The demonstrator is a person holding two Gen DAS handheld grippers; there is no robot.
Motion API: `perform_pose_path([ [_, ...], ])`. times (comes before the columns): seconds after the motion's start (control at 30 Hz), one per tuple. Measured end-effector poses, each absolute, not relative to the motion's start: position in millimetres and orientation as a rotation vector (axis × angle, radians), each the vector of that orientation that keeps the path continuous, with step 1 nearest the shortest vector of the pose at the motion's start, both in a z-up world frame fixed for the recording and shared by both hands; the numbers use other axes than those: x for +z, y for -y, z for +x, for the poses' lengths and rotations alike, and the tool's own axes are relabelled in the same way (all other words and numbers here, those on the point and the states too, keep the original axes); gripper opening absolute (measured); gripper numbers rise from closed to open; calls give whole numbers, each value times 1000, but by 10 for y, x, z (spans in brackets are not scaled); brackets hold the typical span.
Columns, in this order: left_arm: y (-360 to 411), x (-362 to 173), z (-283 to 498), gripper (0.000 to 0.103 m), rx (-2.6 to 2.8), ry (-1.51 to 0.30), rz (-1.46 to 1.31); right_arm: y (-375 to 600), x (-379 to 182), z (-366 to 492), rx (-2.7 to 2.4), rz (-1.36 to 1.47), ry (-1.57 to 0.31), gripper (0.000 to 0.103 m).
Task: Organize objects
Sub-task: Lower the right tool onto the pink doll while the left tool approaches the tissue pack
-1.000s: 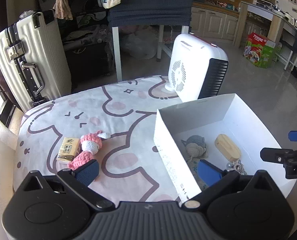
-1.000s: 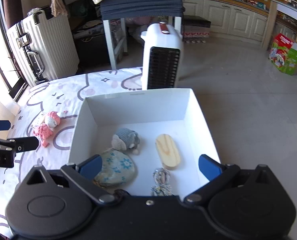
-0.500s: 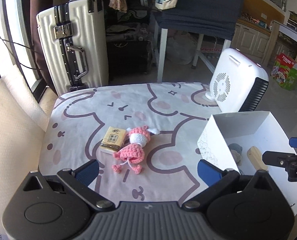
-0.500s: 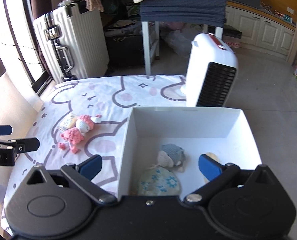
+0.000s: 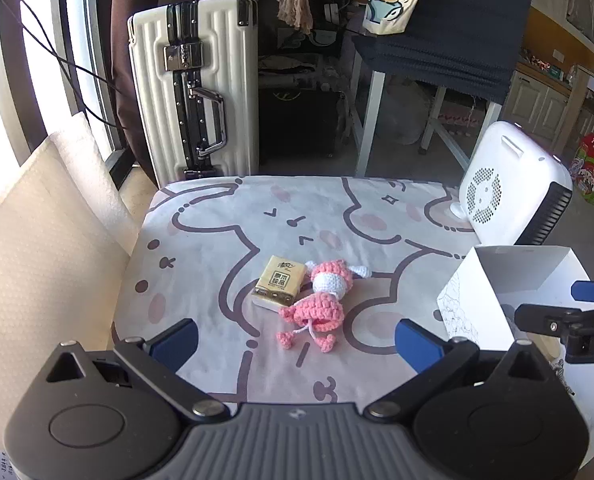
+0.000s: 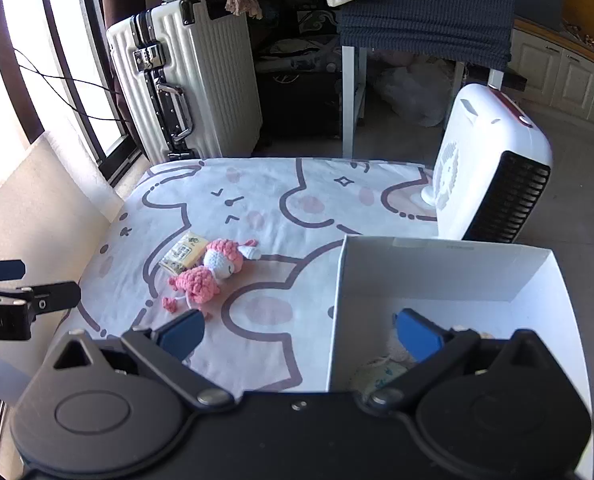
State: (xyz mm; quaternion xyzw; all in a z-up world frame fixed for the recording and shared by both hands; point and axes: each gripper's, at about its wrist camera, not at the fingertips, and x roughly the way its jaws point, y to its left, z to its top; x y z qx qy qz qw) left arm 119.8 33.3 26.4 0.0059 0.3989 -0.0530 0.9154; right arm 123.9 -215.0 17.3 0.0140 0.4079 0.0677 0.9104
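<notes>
In the left wrist view, the left gripper now faces the two things that lie on the cartoon-printed cloth, while one second ago it looked down at the white box and its contents; the box has slid to the right edge of this view. Its jaws stand wide open and hold nothing. The pink crochet doll lies on the cloth between the two blue pads, a little ahead of them, and the small yellow tissue pack lies just beside it on the left, touching the doll's head or nearly so. The white fan heater stands behind the box, and the right gripper's fingers show at the right edge, over the box. In the right wrist view, the right gripper has also turned to the left: before, the box filled its view, and now only the box's left part with a patterned fabric pouch is seen under its right pad. Its jaws are also wide open and empty, with one pad over the cloth and the other over the box. I judge that several things are already sorted into the box, and that the doll and the tissue pack are what remains. The left gripper seems lined up for the doll; it must close on the doll alone, because the pack lies so close.
</notes>
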Motion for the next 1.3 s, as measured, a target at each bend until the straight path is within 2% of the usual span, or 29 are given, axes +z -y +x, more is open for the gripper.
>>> perform_pose_path([
  [0.4, -431, 290, 1339, 102, -115, -773, 44, 1805, 220, 1381, 181, 8, -789, 103],
  [0.53, -481, 221, 1490, 102, -113, -780, 45, 1715, 127, 1499, 186, 8, -823, 103],
  [0.73, -559, 64, 1803, 97, -146, -783, 112, 1663, -83, 1759, 182, 40, -878, 103],
  [0.97, -625, -194, 2194, 89, -226, -786, 143, 1687, -378, 2173, 128, 238, -948, 103],
  [1.03, -631, -283, 2283, 87, -247, -785, 151, 1657, -494, 2289, 109, 282, -973, 101],
  [1.1, -642, -381, 2373, 85, -264, -790, 159, 1615, -640, 2416, 83, 325, -1006, 92],
  [1.3, -703, -679, 2563, 83, -322, -843, 167, 1587, -1072, 2697, 47, 509, -1094, 80],
])
